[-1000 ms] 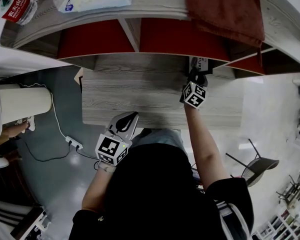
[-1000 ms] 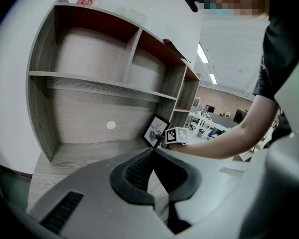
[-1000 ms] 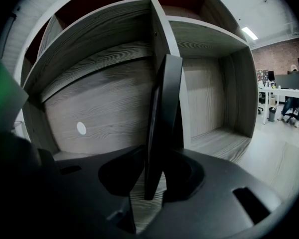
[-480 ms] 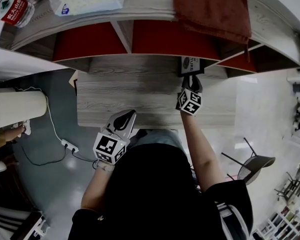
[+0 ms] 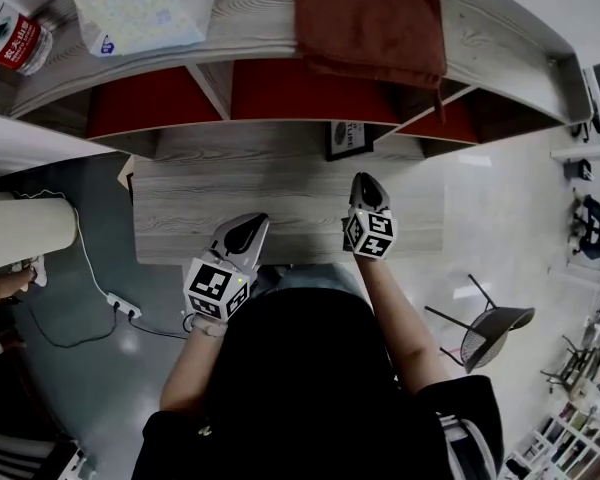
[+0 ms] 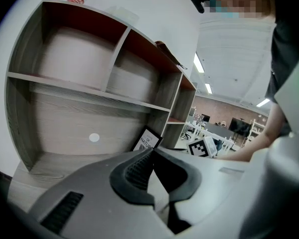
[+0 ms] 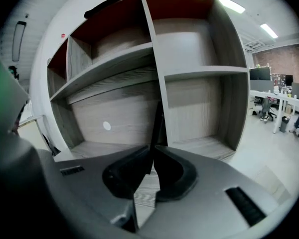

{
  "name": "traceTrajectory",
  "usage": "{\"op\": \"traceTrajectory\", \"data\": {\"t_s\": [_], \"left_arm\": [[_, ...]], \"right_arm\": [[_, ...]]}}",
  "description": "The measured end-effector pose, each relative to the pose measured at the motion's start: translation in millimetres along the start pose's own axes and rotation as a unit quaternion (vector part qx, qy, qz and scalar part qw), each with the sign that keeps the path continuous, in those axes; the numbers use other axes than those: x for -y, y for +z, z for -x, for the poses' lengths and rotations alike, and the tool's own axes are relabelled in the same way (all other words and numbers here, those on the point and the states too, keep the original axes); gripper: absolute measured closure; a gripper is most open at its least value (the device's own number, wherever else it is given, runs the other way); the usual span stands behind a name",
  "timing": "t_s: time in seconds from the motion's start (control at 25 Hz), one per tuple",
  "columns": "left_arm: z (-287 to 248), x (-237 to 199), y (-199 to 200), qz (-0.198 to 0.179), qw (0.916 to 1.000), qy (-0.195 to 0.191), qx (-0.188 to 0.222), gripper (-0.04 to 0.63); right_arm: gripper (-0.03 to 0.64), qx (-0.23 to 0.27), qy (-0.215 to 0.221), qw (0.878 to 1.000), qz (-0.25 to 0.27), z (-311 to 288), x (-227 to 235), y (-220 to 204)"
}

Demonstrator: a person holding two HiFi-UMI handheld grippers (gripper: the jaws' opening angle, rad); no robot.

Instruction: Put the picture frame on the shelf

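The black picture frame (image 5: 348, 138) stands upright at the back of the shelf's lower board (image 5: 280, 183), beside a divider. It shows as a dark frame with white print (image 6: 147, 141) in the left gripper view and edge-on (image 7: 157, 123) in the right gripper view. My right gripper (image 5: 365, 180) is a short way in front of it, apart from it. Its jaws are closing, tips nearly together (image 7: 150, 151), with nothing between them. My left gripper (image 5: 252, 226) hovers at the board's front edge, shut and empty (image 6: 152, 153).
On the shelf top lie a brown-red towel (image 5: 370, 18), a tissue pack (image 5: 145, 8) and a water bottle (image 5: 15, 36). The compartments above have red backs. A chair (image 5: 490, 333) stands on the floor at the right, a power strip (image 5: 120, 308) at the left.
My right gripper let go of the picture frame and drew back toward me. The frame stays standing on the shelf. The left gripper has hardly moved.
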State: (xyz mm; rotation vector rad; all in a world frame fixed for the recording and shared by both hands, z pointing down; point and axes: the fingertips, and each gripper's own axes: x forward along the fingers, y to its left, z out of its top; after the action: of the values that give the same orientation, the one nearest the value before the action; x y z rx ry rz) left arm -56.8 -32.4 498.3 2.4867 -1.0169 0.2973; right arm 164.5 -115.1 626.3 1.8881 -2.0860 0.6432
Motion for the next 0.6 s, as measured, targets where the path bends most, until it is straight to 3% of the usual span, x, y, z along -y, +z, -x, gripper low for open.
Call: {"op": "traceTrajectory", "data": {"t_s": [0.4, 0.6], "left_arm": [[-16.3, 12.8, 38.6, -0.021, 0.9991, 0.006, 0.037, 0.588], [-19.5, 14.0, 52.7, -0.03, 0.9983, 0.014, 0.047, 0.588]], "right_arm": [[0.614, 0.011, 0.106, 0.994, 0.036, 61.1, -29.6, 73.8], [0.614, 0.012, 0.17, 0.982, 0.074, 84.2, -53.7, 102.0]]}}
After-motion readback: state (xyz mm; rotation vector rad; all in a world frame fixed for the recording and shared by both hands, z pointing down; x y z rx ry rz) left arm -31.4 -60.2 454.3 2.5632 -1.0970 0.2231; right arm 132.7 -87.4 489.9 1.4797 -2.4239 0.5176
